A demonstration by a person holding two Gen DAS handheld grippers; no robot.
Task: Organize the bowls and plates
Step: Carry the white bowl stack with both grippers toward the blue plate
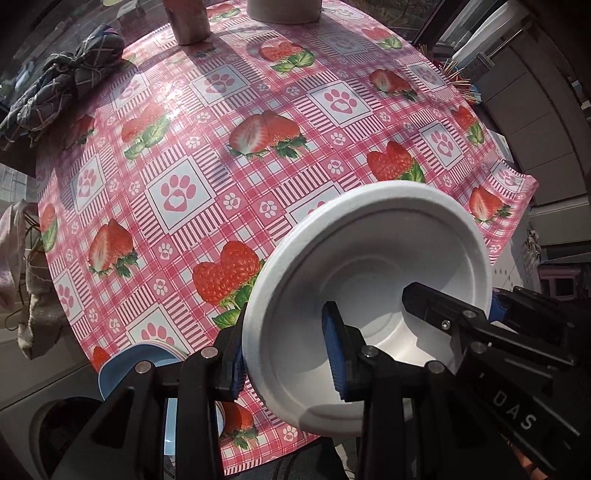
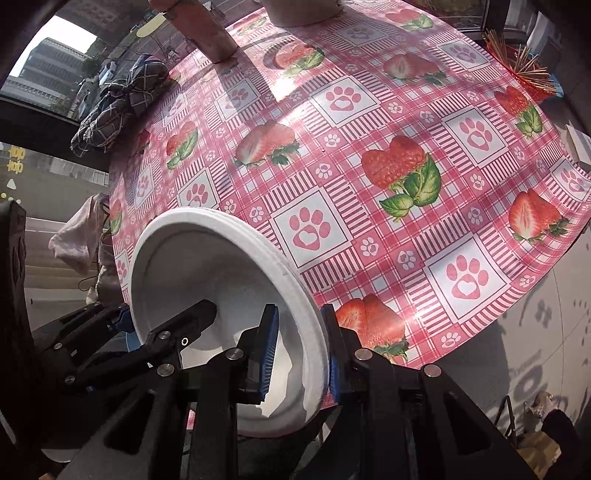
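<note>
Left wrist view: the left gripper [image 1: 288,350] is clamped on the near-left rim of a white foam bowl [image 1: 369,280], one blue-padded finger [image 1: 334,347] inside the bowl and the other outside the rim. Across the bowl, the right gripper [image 1: 454,306] pinches the opposite rim the same way, one black finger reaching into the hollow. In the right wrist view, the right gripper [image 2: 299,354] shows its own hold on the white foam bowl [image 2: 207,269], the rim sandwiched between its two blue pads, with the left gripper [image 2: 155,325] on the bowl's far side. The bowl is held in the air, tipped so its open mouth faces the cameras, over the near edge of a round table [image 1: 258,110] covered in pink strawberry-and-pawprint oilcloth. Holding it at two opposite rim points likely steadies the light, flimsy bowl for placing or stacking. Below and left of the bowl, a blue bowl [image 1: 122,373] sits at the table edge, mostly hidden behind the left gripper; it may be the stacking target, though that is only a guess. Far beyond the bowl lie a dark bundled cloth [image 1: 70,81], a brownish cylinder [image 1: 188,18] and a white container [image 1: 284,9], both cut off by the frame. The bowl's underside is unseen.
</note>
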